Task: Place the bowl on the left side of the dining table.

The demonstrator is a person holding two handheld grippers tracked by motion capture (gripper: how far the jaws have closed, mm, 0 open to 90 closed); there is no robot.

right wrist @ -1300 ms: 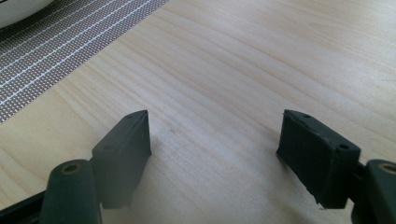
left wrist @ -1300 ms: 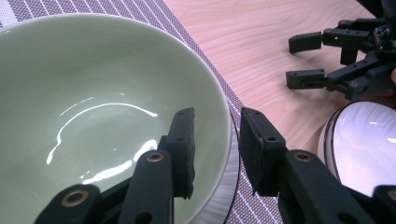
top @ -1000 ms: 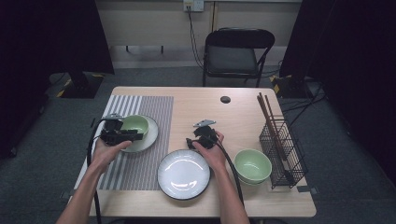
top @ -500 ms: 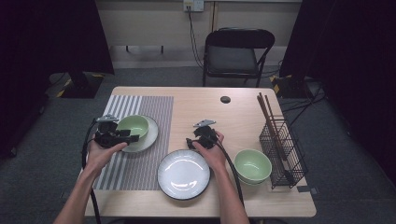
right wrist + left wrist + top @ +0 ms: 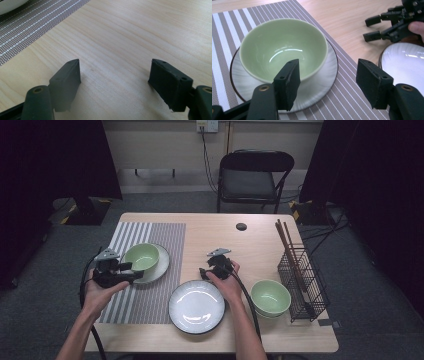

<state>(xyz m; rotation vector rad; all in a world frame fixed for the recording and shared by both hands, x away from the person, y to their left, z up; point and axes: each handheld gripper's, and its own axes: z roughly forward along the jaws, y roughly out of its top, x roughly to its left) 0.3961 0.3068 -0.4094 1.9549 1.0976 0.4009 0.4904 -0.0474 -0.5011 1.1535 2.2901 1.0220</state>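
Observation:
A pale green bowl (image 5: 141, 256) (image 5: 283, 47) sits on a white saucer (image 5: 162, 265) (image 5: 319, 80) on the striped placemat (image 5: 150, 232). My left gripper (image 5: 136, 273) (image 5: 329, 85) hovers just in front of the bowl, open and holding nothing; its left jaw overlaps the bowl's near rim in the left gripper view. My right gripper (image 5: 203, 271) (image 5: 115, 75) stands open over bare wood above a large white plate (image 5: 196, 306) (image 5: 407, 62). The left gripper view also catches the right gripper (image 5: 368, 28) at the far right.
A second green bowl (image 5: 270, 297) sits at the right beside a wire basket (image 5: 307, 287) holding chopsticks (image 5: 286, 245). A small black disc (image 5: 241, 226) lies near the table's far edge. A folding chair (image 5: 255, 175) stands behind the table (image 5: 140, 32).
My left gripper has drawn back from the bowl toward the person and slightly left. The right gripper has stayed where it was.

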